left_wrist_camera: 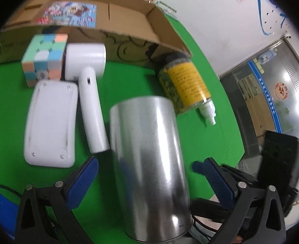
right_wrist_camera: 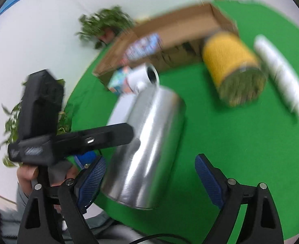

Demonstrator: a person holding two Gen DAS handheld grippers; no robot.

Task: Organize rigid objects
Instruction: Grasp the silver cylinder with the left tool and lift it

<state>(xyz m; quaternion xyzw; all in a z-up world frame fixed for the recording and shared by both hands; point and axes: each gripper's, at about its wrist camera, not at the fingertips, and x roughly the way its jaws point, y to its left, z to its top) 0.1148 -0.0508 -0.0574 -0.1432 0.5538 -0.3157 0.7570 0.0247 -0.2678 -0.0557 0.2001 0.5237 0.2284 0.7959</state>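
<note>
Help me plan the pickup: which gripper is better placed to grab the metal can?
Probably the left gripper: the metal can sits centred between its open fingers. In the right gripper view it lies off toward one finger.

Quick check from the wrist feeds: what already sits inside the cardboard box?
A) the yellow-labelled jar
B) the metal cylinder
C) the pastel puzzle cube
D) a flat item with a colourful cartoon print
D: a flat item with a colourful cartoon print lies inside the cardboard box, while the puzzle cube, the yellow-labelled jar and the metal cylinder are all out on the green table.
</note>
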